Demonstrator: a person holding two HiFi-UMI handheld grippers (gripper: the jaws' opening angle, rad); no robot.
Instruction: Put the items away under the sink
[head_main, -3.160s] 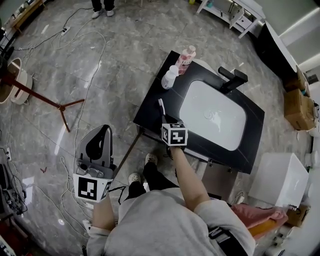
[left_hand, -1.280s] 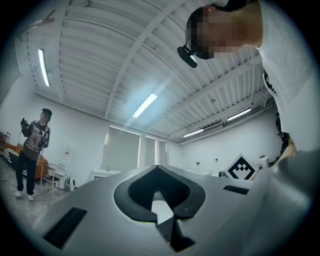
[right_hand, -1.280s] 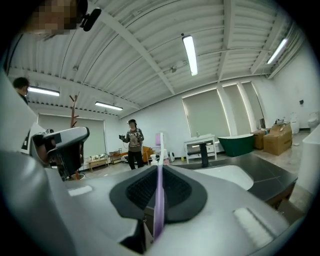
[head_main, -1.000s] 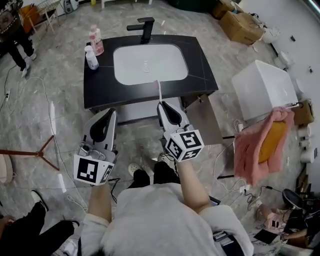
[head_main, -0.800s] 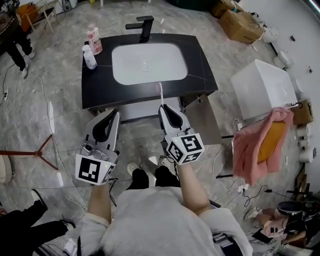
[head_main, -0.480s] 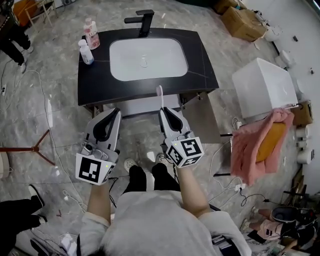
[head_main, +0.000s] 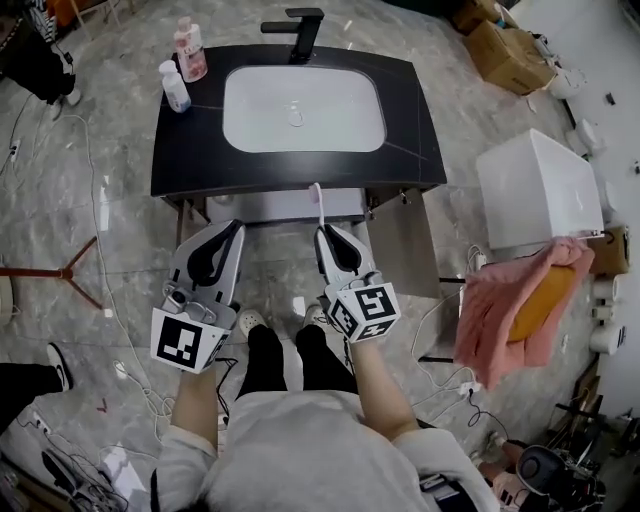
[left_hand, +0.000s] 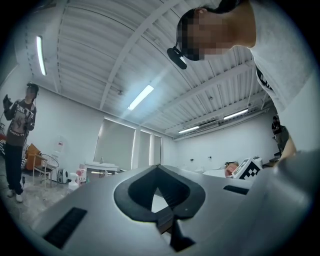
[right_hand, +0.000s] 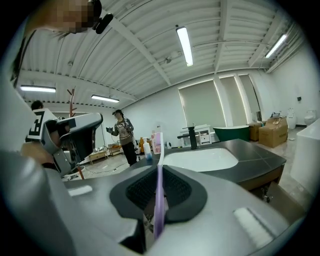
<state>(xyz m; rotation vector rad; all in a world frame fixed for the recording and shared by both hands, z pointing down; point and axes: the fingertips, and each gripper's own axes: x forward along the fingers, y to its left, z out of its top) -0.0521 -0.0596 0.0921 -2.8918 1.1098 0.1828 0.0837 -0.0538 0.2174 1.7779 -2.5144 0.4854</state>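
In the head view my right gripper (head_main: 327, 232) is shut on a white and purple toothbrush (head_main: 319, 203), whose head points up toward the front edge of the black sink counter (head_main: 190, 160). The right gripper view shows the toothbrush (right_hand: 157, 185) clamped upright between the pads of the right gripper (right_hand: 159, 170). My left gripper (head_main: 234, 227) hovers beside it, shut, with nothing held; the left gripper view shows the left gripper (left_hand: 159, 169) the same way. A pink bottle (head_main: 188, 48) and a white spray bottle (head_main: 175, 87) stand on the counter's back left corner. Under the counter the cabinet door (head_main: 398, 245) hangs open.
A white basin (head_main: 303, 95) and black faucet (head_main: 303, 30) fill the counter. A white box (head_main: 535, 190) stands at the right, with a pink towel (head_main: 505, 315) nearer me. A wooden stand (head_main: 60, 280), cables on the floor and another person (right_hand: 121, 135) are at the left.
My right gripper brought the toothbrush off the counter's left front to the space in front of the vanity. Over the last second both grippers kept nearly the same pose.
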